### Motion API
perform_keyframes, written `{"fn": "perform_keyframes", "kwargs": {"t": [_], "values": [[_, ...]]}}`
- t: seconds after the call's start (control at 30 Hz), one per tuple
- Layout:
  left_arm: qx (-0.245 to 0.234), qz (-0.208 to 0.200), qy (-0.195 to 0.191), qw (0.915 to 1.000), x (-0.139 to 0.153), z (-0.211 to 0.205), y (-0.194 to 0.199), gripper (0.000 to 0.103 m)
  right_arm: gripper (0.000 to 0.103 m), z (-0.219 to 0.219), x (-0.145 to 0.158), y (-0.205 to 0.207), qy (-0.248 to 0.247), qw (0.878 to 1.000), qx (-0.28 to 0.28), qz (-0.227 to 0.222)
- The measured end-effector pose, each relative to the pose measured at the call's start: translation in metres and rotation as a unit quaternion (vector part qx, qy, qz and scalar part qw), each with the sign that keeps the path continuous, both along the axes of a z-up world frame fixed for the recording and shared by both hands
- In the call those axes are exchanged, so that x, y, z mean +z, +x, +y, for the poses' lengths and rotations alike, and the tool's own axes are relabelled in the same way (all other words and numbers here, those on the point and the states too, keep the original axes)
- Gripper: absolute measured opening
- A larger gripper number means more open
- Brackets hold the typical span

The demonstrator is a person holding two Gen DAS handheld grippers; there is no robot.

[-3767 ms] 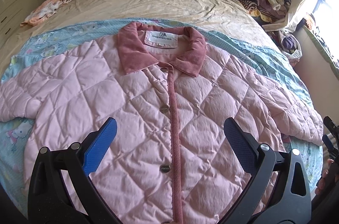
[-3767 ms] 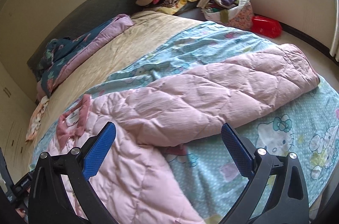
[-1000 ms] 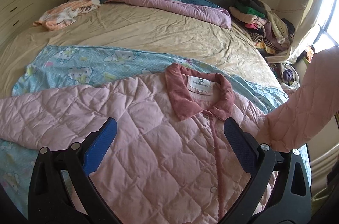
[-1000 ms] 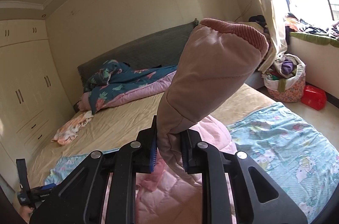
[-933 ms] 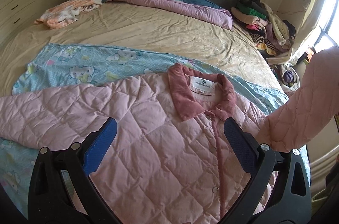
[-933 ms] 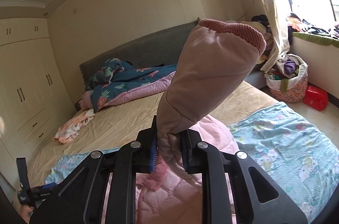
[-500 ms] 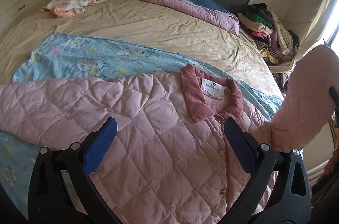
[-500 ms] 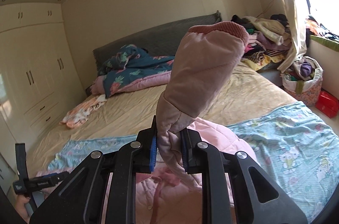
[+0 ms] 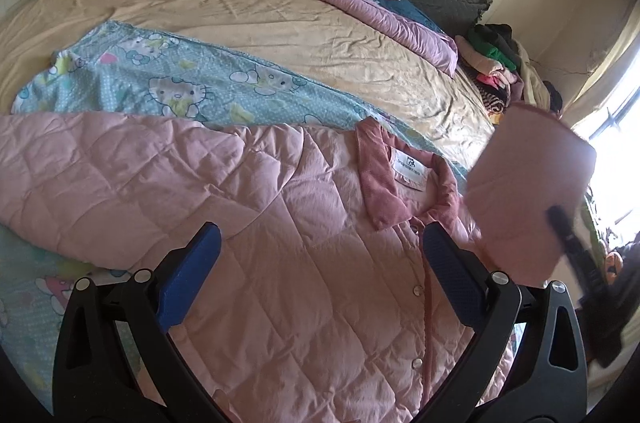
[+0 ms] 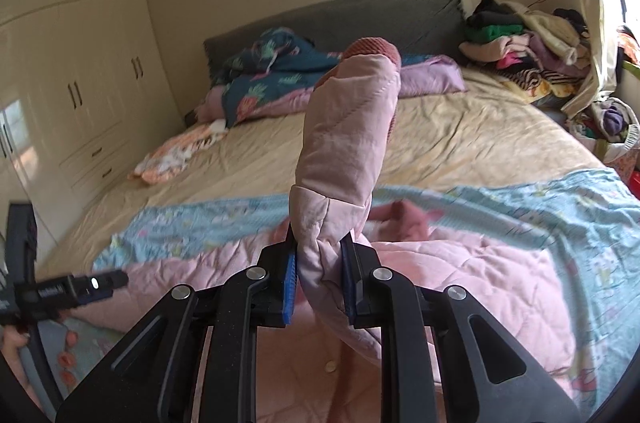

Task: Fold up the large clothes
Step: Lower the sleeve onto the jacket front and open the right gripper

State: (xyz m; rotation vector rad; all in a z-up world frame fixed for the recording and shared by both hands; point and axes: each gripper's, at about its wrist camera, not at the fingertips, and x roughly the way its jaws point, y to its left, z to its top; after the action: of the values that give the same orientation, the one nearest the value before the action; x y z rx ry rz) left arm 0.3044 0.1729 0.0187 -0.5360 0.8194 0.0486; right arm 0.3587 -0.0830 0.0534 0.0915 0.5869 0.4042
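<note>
Keep right gripper [image 10: 319, 277] pinched on sleeve [image 10: 344, 159]; lay sleeve flat across jacket [image 9: 280, 263] front, below collar [image 9: 404, 183]. Keep left gripper [image 9: 320, 279] spread, clear.

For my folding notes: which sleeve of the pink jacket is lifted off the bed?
The sleeve clamped in the right gripper, raised with its cuff up. The other sleeve lies flat on the blanket.

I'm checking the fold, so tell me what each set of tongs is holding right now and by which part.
The right tongs are shut on the pink quilted jacket's sleeve, gripping it below the cuff. The left tongs are open over the jacket's body, holding nothing.
</note>
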Motion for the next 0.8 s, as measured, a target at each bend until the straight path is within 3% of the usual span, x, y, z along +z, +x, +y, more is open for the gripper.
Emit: {"fn": "perform_keyframes", "kwargs": {"t": [0.23,0.43,0.53,0.6,0.8], "values": [[-0.008,0.002,-0.032,0.9995,-0.014,0.001,0.002,0.095,0.018,0.048,-0.057,-0.005,-0.045,0.997,0.042,0.056],[-0.017,0.006,-0.049,0.9986,-0.027,-0.006,0.006,0.095,0.026,0.082,-0.098,-0.020,-0.074,0.989,0.085,0.100],[-0.020,0.007,-0.069,0.9974,-0.032,-0.008,0.007,0.095,0.041,0.090,-0.111,-0.022,-0.071,0.983,0.108,0.132],[-0.017,0.012,-0.062,0.9979,-0.034,-0.010,0.007,0.095,0.065,0.088,-0.115,-0.022,-0.046,0.977,0.130,0.162],[-0.024,0.039,-0.060,0.9972,-0.054,-0.019,0.014,0.095,0.073,0.062,-0.101,-0.038,-0.021,0.974,0.148,0.169]]}}
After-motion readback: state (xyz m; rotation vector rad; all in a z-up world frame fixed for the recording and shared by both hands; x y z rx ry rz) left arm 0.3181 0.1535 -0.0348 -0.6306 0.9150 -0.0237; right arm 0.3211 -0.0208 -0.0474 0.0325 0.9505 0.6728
